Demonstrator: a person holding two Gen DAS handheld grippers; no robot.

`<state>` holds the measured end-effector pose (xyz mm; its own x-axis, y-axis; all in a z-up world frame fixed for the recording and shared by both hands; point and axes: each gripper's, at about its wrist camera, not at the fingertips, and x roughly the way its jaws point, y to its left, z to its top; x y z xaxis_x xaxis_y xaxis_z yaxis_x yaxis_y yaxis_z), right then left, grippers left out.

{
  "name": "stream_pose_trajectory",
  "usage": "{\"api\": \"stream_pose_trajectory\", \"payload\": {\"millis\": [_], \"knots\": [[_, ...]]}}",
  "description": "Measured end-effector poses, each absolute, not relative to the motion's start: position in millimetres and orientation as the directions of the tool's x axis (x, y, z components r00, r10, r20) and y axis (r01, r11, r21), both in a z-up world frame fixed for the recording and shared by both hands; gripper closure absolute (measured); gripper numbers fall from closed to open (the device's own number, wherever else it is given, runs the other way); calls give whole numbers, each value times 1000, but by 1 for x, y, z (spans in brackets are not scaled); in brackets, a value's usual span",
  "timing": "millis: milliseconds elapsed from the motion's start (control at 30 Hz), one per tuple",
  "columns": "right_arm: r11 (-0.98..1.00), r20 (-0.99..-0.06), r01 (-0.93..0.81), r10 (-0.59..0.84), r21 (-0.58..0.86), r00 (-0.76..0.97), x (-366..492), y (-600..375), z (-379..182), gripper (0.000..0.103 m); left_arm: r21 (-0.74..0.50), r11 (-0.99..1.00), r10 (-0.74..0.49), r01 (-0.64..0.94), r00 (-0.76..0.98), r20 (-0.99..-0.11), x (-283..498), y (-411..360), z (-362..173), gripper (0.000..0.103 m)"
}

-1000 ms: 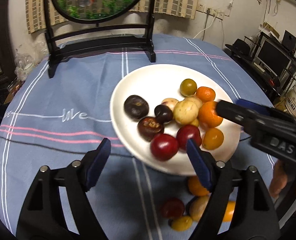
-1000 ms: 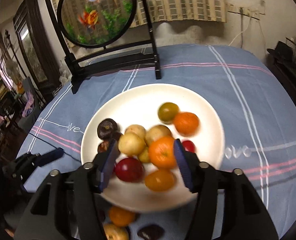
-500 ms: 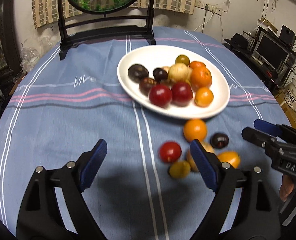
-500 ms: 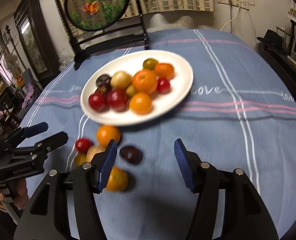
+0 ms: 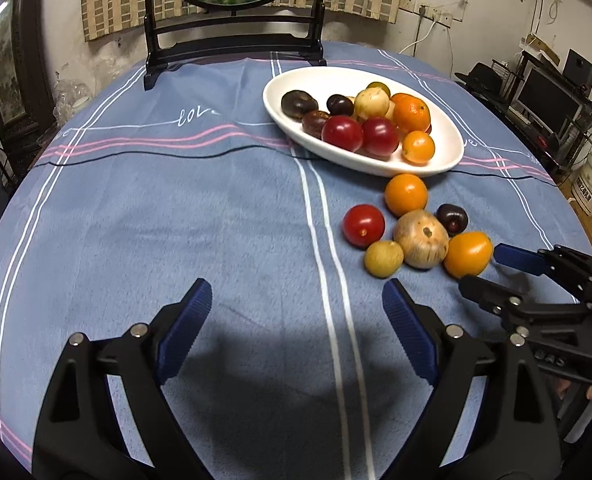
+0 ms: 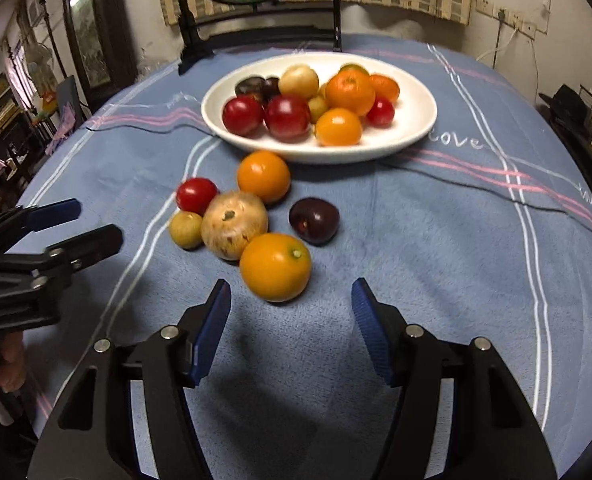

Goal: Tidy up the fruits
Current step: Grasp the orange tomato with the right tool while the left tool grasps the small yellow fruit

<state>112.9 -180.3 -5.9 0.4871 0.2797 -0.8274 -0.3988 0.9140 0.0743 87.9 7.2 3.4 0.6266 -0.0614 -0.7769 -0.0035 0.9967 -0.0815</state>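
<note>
Looking through the left wrist camera, I see my left gripper (image 5: 294, 312) spread wide and empty above the blue tablecloth (image 5: 176, 220). Ahead and right of its fingers lie six loose fruits: a red tomato (image 5: 363, 225), a small yellow-green fruit (image 5: 383, 258), a tan fruit (image 5: 421, 238), two oranges and a dark plum (image 5: 451, 218). Farther ahead is the white plate (image 5: 444, 160) of fruit.

From the right wrist camera, my right gripper (image 6: 291, 320) is likewise open and empty, with the near orange (image 6: 275, 267) just ahead of its fingertips. The far orange (image 6: 263, 176) sits beside the plate.
</note>
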Motion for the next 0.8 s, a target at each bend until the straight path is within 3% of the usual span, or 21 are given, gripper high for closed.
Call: {"api": "stream_pose_trajectory", "payload": {"millis": [133, 367, 800], "knots": [[912, -838, -408, 259, 47, 481, 119, -172, -13, 40, -88, 996, -66, -6, 617, -785, 89, 9, -1, 14], [918, -834, -396, 242, 31, 496, 130, -163, -13, 65, -87, 996, -74, 7, 600, -797, 93, 4, -8, 14], [929, -808, -351, 292, 115, 511, 106, -204, -7, 65, -63, 997, -78, 45, 567, -820, 105, -17, -18, 14]]}}
